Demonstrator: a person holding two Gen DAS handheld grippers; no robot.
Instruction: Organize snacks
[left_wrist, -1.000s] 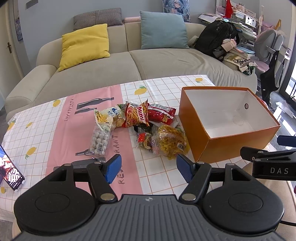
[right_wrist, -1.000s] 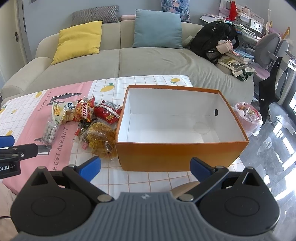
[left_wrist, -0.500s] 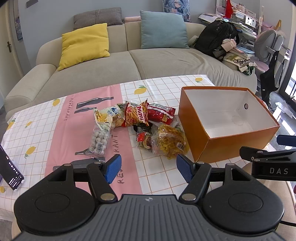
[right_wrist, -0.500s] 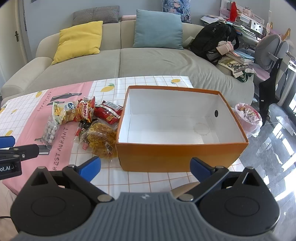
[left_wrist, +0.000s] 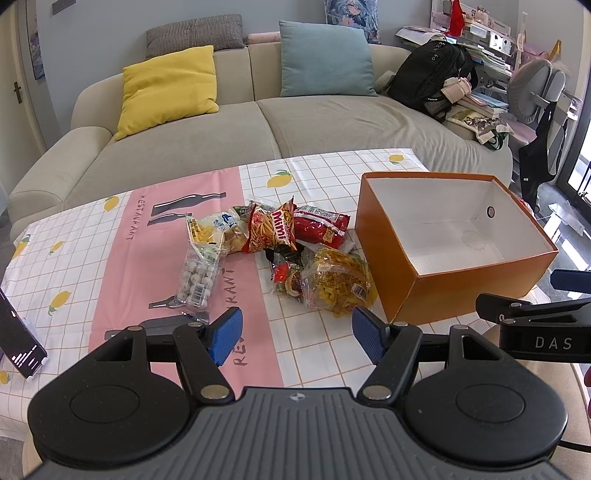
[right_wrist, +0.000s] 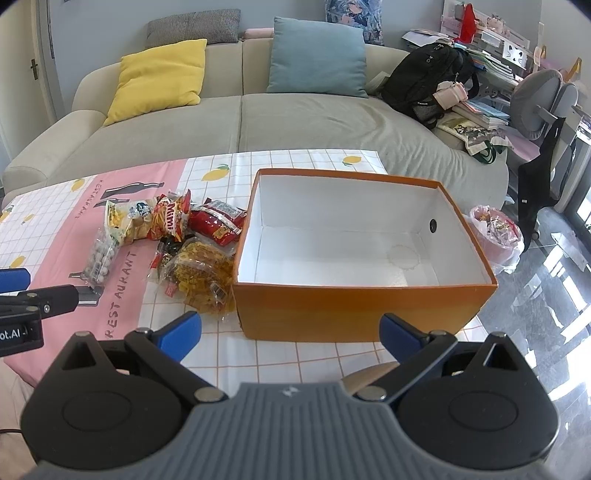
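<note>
Left gripper (left_wrist: 297, 334): blue pads apart, nothing between, hovering over near table edge. Right gripper (right_wrist: 290, 334): pads wide apart, nothing between, just in front of orange box (right_wrist: 347, 312).

Box: open top, white inside, no contents, on right part of tablecloth (left_wrist: 74, 258).

Snack pile (left_wrist: 275, 251): left of box, mid-table; yellow bag (left_wrist: 336, 282) nearest box, red bag (left_wrist: 319, 227) behind it, clear bag of white balls (left_wrist: 197, 275) at left end.

Phone (left_wrist: 16, 345): far left edge. Sofa (left_wrist: 221, 140): beyond table.
</note>
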